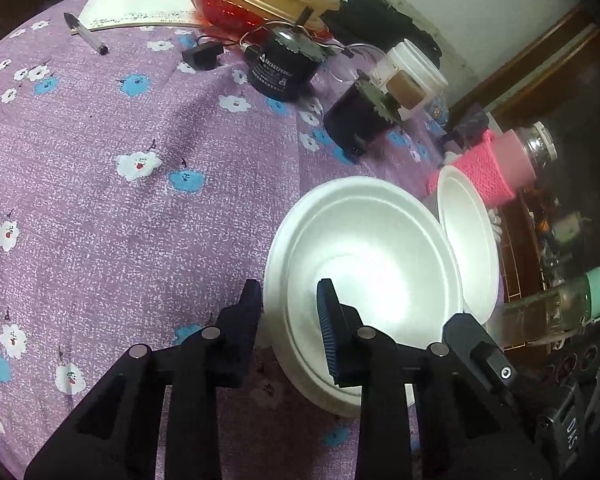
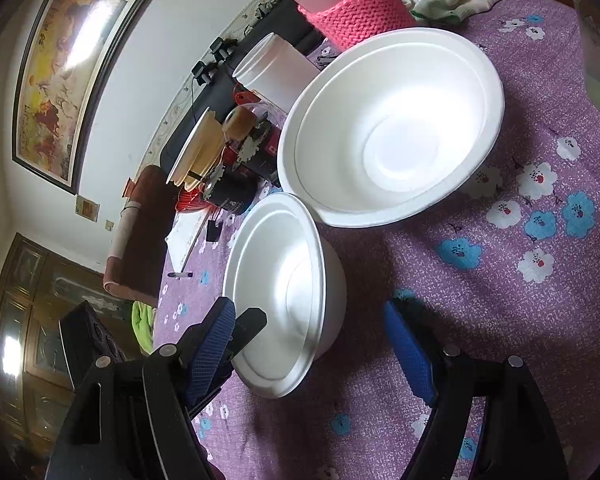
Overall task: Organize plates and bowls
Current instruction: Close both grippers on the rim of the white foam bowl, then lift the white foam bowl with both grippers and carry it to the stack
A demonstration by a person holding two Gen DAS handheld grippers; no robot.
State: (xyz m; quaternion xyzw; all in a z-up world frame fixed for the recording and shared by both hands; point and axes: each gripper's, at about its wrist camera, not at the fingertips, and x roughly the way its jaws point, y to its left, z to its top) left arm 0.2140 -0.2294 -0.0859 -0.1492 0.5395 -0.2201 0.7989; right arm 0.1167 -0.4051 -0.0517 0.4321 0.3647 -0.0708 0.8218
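Both wrist views downward, close, sharing bowls (image 1: 372, 264)

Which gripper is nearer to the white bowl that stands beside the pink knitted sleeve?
Right. The right gripper is open near both bowls, the far white bowl straight ahead of it. The left gripper straddles the near bowl's rim, with the far bowl behind that one.

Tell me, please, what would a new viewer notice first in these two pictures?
Two white bowls stand side by side on the purple flowered cloth: the near bowl, and the far bowl. The left gripper straddles the near bowl's rim, one finger inside and one outside. Behind the far bowl stands a bottle in a pink knitted sleeve.
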